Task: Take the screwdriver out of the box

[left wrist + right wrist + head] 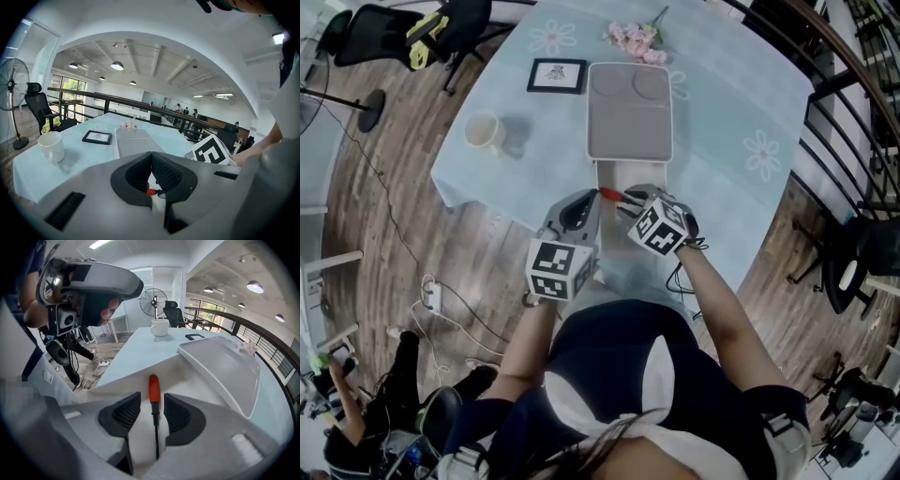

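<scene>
Screwdriver (153, 389): orange handle, thin dark shaft, lying flat on the white surface (619, 176) at the near end of the gray box (628, 131). Right gripper (153, 400) jaws apart, straddling the shaft with gaps on both sides. Left gripper (151, 157) jaws together at the tips, just beside the handle.

Both bare forearms reach forward and down from the torso, the left arm (530, 342) beside the right arm (722, 309). The two grippers sit close together with their tips angled toward each other. The left gripper (579, 208) has its jaw tips touching. The right gripper (630, 200) has its jaws apart, with the screwdriver (153, 390) between them and neither pad pressing on it.
</scene>
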`<state>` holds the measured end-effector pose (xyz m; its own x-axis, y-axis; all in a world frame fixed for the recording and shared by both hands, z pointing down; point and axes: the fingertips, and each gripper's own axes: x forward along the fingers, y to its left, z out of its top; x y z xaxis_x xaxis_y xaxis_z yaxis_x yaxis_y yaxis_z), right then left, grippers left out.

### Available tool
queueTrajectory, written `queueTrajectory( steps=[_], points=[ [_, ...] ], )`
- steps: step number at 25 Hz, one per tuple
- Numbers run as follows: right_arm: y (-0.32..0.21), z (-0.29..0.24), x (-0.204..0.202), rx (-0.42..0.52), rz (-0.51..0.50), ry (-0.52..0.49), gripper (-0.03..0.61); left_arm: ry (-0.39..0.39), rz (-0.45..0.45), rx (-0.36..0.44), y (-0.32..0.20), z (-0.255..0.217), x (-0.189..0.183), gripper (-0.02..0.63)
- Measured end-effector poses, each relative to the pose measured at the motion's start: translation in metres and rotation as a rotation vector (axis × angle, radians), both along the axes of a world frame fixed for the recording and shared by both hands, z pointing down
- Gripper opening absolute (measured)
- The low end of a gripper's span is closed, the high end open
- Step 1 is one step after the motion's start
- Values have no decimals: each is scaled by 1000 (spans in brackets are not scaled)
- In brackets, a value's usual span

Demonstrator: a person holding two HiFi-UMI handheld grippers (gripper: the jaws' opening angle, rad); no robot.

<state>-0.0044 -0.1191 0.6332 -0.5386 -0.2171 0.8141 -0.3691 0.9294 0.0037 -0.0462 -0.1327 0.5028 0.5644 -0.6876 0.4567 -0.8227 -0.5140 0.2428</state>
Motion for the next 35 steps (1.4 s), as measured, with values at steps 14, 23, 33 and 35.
queueTrajectory(
  steps=[14,23,33,35],
  points=[
    [0,33,-1,13,-94,197,153,0,-4,-11,-2,5,-2,17],
    [-1,47,-2,5,-111,250,118,6,0,-13,-3,6,-1,17],
    [-3,42,-6,-23,-107,239,89,6,4,-13,-6,7,0,17],
    [-3,42,-6,-27,-105,242,87,7,5,-11,-5,6,1,17]
  ],
)
